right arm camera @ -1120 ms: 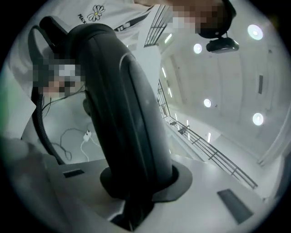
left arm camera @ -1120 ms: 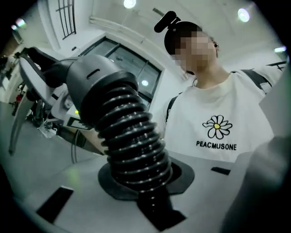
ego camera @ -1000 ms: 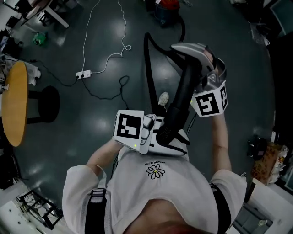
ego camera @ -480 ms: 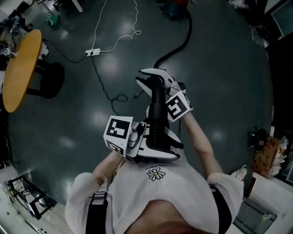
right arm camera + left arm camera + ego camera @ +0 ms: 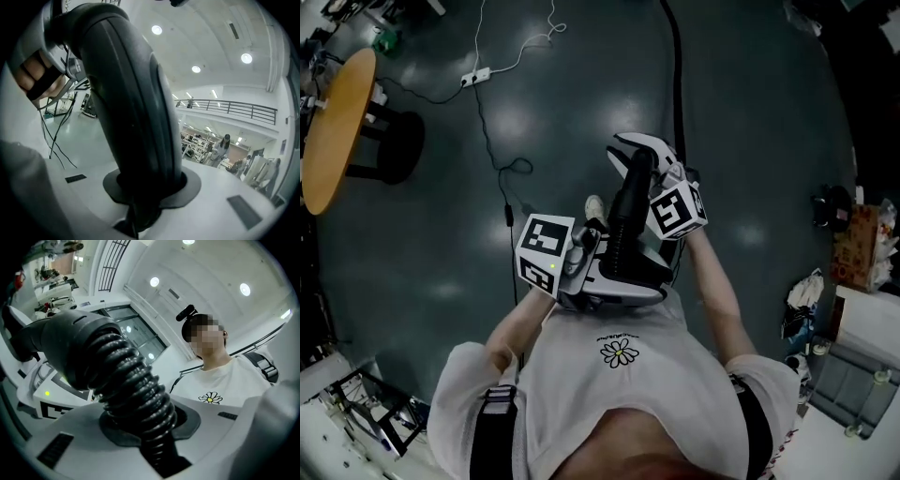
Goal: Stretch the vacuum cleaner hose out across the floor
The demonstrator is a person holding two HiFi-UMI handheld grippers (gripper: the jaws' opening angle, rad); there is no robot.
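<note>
Dark glossy floor (image 5: 750,141) of a big workshop hall, seen steeply from above. The black ribbed vacuum cleaner hose (image 5: 133,390) is up at the person's chest, dead centre. From there it trails down to the floor and runs off the frame edge at 12 o'clock, fairly straight. The vacuum body is not in view.

The left gripper (image 5: 145,427) is clamped round the ribbed section, ribs pinched between the jaws. The right gripper (image 5: 140,192) is closed on the rigid black curved end piece (image 5: 136,117), just beyond the left grip toward 12 o'clock. Two grips close together on the free end likely give a firm pull without kinking the ribs, and holding it high keeps the end off the floor.

Outward: white power strip (image 5: 475,75) at 11 o'clock, round orange wooden table top (image 5: 333,122) at 10 o'clock.

Containers: brownish pack or box (image 5: 862,248) at 3 o'clock, light crumpled bag (image 5: 802,300) at 4 o'clock. Contents of both are too small to tell.
</note>
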